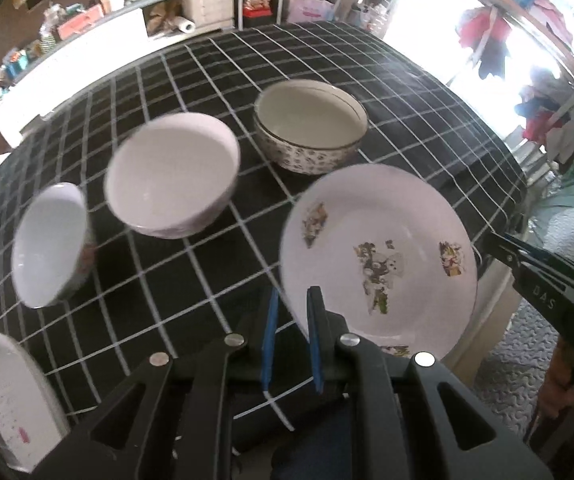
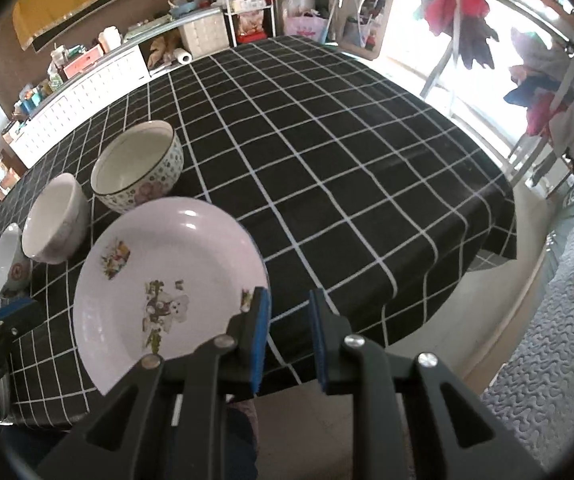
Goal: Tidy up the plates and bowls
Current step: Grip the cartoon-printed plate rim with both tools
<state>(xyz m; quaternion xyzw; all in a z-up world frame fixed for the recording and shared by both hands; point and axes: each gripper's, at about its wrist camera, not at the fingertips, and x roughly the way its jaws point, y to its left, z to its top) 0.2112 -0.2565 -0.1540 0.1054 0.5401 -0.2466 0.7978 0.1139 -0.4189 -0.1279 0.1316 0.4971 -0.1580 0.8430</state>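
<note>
Left jaws point(image 1: 291, 296): nearly closed, narrow gap, nothing in it. Right jaws point(image 2: 287, 296): slightly wider gap, also empty. Neither pair pinches anything.

Decorated plate point(image 1: 347, 208) sits between the two tools, just in front of the patterned bowl point(image 1: 311, 136), at the near edge of the worktop point(image 1: 327, 60). Left tool's inner finger is against one side of the plate's rim, right tool's inner finger against the other. The plate's far rim overlaps the base of the patterned bowl in both views, so my read is it's raised and carried squeezed between the tools. Can't confirm it's clear of the cloth.

Rest, relative to the patterned bowl: white bowl point(image 1: 171, 176) just left of it, small bowl point(image 1: 49, 244) further left, second plate point(image 1: 15, 400) well left and nearer the front edge.

Likely step: bring this plate over to the second plate and stack.

To do it well:
- keep both tools moving together at the same height; any drift apart drops the plate
- keep the plate flat; glazed rim on finger sides is slippery
- pass in front of the white and small bowls, not over them
- lower until it seats, then spread the tools outward, not upward
</note>
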